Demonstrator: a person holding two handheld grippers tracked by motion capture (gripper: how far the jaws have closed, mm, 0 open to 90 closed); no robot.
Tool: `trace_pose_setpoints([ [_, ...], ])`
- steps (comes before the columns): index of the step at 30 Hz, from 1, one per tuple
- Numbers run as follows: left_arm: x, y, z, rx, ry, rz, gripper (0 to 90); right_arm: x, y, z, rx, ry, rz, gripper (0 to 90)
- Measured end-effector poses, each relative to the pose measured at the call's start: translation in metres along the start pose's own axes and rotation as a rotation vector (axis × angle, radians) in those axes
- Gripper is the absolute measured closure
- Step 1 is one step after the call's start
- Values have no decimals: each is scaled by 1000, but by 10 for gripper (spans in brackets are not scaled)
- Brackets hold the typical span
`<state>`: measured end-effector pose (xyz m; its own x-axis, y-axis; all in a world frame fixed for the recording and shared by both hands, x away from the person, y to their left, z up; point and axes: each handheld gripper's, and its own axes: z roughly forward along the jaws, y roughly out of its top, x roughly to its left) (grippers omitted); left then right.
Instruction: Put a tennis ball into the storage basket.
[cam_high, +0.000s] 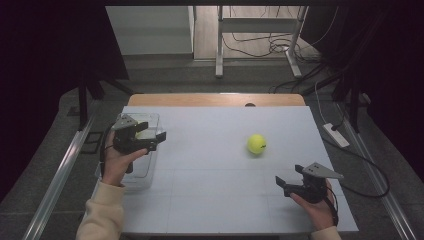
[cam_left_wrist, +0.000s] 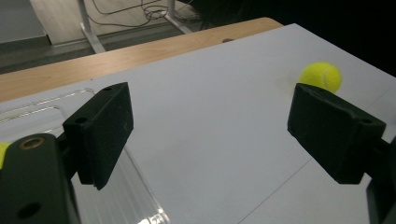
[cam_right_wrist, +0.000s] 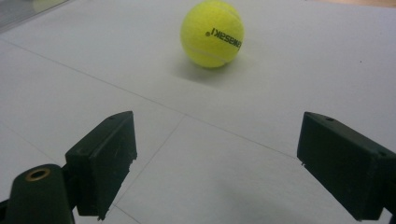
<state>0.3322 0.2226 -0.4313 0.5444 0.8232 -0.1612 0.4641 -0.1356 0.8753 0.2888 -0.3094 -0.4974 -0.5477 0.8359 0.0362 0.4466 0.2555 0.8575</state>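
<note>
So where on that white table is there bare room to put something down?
Most of the white table is bare: the middle stretch between the clear tray and the tennis ball, and the far strip. It is crowded at the tray, under the left tongs, and near the right tongs.

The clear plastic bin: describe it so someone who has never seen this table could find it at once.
Start at the white table and go to its left edge, where the left gripper hovers with jaws open. Under that gripper sits the clear plastic bin, a see-through rectangular container. Unlike the yellow tennis ball out on the open surface, it is transparent and box-shaped.
</note>
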Motion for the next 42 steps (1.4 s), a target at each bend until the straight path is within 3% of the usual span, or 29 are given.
trace_pose_setpoints([
  [11, -18, 3, 8, 13, -26, 39, 153, 1, 0, 3, 5, 5, -3, 121],
  [32, -39, 2, 23, 44, -73, 69, 156, 5, 2, 6, 9, 11, -12, 121],
  [42, -53, 4, 39, 74, -92, 91, 161, 3, 0, 6, 11, 15, -8, 121],
])
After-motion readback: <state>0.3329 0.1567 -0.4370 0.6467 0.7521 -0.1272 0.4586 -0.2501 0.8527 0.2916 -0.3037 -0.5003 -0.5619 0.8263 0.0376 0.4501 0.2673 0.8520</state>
